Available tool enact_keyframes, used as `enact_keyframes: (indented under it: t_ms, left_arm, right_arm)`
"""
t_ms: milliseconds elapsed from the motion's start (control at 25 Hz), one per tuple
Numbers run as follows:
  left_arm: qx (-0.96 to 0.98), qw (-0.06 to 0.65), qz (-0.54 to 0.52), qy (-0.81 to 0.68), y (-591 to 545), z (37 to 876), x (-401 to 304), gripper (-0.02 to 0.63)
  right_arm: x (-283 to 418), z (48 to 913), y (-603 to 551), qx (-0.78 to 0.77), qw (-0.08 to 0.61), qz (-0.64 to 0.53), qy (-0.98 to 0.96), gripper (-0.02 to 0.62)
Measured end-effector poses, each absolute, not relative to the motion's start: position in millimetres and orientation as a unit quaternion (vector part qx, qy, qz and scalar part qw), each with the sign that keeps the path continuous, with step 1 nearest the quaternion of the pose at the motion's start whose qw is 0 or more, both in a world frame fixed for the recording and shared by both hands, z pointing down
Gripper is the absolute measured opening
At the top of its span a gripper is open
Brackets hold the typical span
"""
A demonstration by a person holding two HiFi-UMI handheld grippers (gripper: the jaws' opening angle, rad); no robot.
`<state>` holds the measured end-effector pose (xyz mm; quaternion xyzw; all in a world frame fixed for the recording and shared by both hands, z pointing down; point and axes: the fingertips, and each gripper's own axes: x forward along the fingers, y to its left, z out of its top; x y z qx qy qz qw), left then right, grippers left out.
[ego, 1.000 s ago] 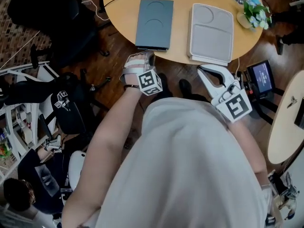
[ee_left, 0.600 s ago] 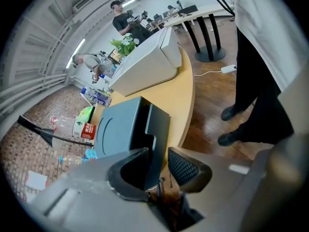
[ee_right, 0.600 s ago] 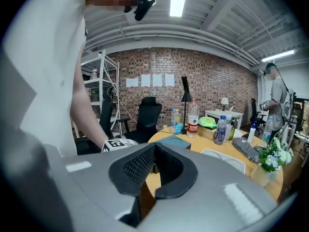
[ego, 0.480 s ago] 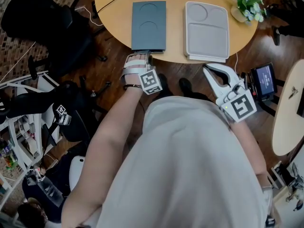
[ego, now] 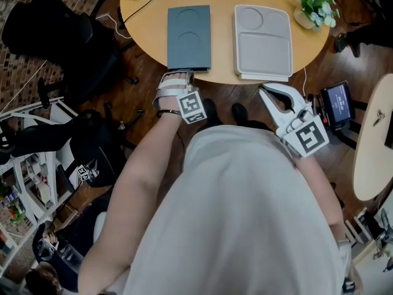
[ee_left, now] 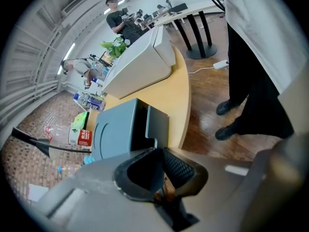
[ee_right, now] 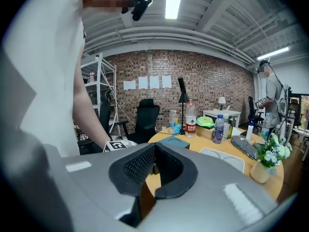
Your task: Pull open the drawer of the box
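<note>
Round wooden bench (ego: 142,26) carries a flat blue-grey box (ego: 188,35) beside a white moulded tray (ego: 263,42). At the box's near end its drawer (ee_left: 158,124) stands slightly out. The left hand-held gripper (ego: 187,74) has just been closing its jaws and now nips the drawer's front. The right hand-held gripper (ego: 263,90) is closed and empty, just off the bench's edge.

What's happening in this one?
A person stands at a round table with a hand-held gripper in each hand. The left hand-held gripper is at the front of the dark box, whose drawer looks slightly out; its jaws have just been closing, tips at the drawer front, but a grip can't be confirmed. The right hand-held gripper is shut and empty, off the table edge near the white tray.
</note>
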<state>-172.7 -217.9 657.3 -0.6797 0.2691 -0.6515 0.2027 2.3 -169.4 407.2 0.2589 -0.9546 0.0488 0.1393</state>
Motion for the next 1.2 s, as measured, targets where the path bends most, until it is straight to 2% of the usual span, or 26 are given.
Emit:
enact_keyframes:
  t_ms: [1200]
  left_arm:
    - [-0.676, 0.116, -0.678, 0.265, -83, 662, -160, 0.046]
  right_arm:
    - [39, 421, -123, 0.15, 0.116, 0.046, -0.981, 0.005]
